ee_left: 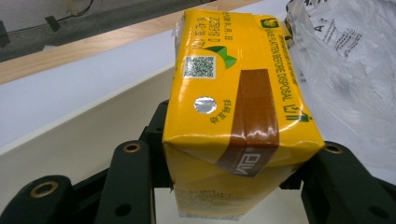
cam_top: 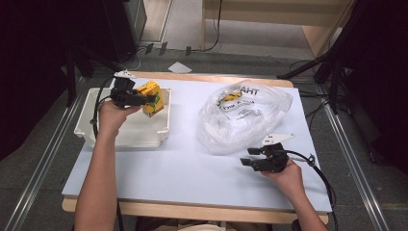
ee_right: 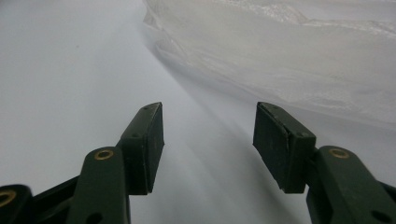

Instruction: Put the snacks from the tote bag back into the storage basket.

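So my left gripper (ee_left: 233,186) is clamped on a yellow drink carton (ee_left: 238,107), jaws pressing on its two sides down near the bottom end, foil straw hole and brown tape strip facing up at the camera. From the high view the carton (cam_top: 151,98) hangs over the white tray (cam_top: 96,127) at the far left of the table, above the tray's right part, so my guess is the step is dropping it in there. The grip sits low on the box and the card looks a bit dented at the corner, so I'd lower it gently until the base is close to the tray floor before letting go, and keep it clear of the rim so it doesn't tip over. My right gripper (ee_right: 208,140) is empty, jaws spread wide, hovering low over the white table (cam_top: 159,168) at the near right, just beside the crumpled clear plastic bag (cam_top: 245,115). I'd keep that one parked so it doesn't snag the bag.
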Motion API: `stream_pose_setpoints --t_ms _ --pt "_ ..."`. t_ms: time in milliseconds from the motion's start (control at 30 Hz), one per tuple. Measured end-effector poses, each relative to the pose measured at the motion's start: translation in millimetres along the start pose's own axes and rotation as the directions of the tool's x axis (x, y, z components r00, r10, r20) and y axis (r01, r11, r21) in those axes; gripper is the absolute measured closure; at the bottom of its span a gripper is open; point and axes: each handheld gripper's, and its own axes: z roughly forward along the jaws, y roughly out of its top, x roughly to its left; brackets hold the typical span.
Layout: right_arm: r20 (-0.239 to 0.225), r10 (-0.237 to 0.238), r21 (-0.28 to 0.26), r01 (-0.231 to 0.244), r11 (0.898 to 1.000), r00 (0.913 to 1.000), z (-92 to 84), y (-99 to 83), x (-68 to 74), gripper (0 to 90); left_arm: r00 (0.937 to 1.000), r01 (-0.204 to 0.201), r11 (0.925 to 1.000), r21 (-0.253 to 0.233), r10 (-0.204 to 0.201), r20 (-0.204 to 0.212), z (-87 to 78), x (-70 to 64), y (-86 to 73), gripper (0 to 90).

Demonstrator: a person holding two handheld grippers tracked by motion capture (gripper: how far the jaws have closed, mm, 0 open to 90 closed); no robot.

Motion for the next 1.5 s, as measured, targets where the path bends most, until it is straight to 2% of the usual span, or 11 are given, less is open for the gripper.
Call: stream_pose_setpoints --t_ms 467,633,733,833,933,1067,1133,1300,1400,1500 --pt "0.005 -0.006 0.013 0.006 1.000 1.0000 -0.1 -3.1 4.4 44.0 0.9997 0.004 0.9997 0.023 -0.004 -0.024 24.4 3.7 -2.7 52.6" --pt "0.007 -0.010 0.014 0.010 1.000 0.9999 0.1 -3.8 5.2 44.0 0.9995 -0.014 0.9993 0.036 0.015 -0.027 33.0 3.1 -4.1 52.6" --pt "0.006 -0.011 0.014 0.011 1.000 0.9999 0.1 -4.0 5.4 43.9 0.9993 -0.015 0.9994 0.031 0.016 -0.034 36.2 3.3 -5.7 52.6" --pt "0.007 -0.010 0.018 0.010 1.000 0.9999 0.5 -4.2 5.6 43.9 0.9996 -0.017 0.9993 0.032 0.017 -0.022 41.4 3.8 -8.6 52.5" --pt "0.006 -0.010 0.017 0.009 1.000 0.9999 0.6 -4.1 5.6 43.9 0.9991 -0.020 0.9995 0.025 0.021 -0.038 46.0 3.1 -11.6 52.4" --pt "0.005 -0.010 0.017 0.010 1.000 0.9999 0.8 -4.2 5.5 43.7 0.9992 -0.021 0.9997 0.016 0.021 -0.034 48.6 2.6 -13.4 52.2" --pt "0.005 -0.010 0.017 0.010 1.000 0.9999 0.8 -4.2 5.5 43.7 0.9986 -0.040 0.9991 0.012 0.041 -0.033 49.3 2.0 -14.1 52.1" --pt "0.004 -0.011 0.018 0.011 1.000 0.9999 1.2 -4.3 5.4 43.7 0.9996 -0.028 0.9996 -0.006 0.028 -0.010 48.7 6.2 -17.5 51.0" --pt "0.004 -0.010 0.018 0.010 1.000 0.9999 1.3 -4.3 5.6 43.7 0.9990 -0.042 0.9991 0.000 0.042 -0.014 48.9 4.8 -17.4 50.6" --pt "0.006 -0.011 0.019 0.011 1.000 0.9999 1.0 -4.4 5.5 43.7 0.9992 -0.037 0.9993 0.008 0.037 -0.012 49.0 4.9 -17.1 49.7"
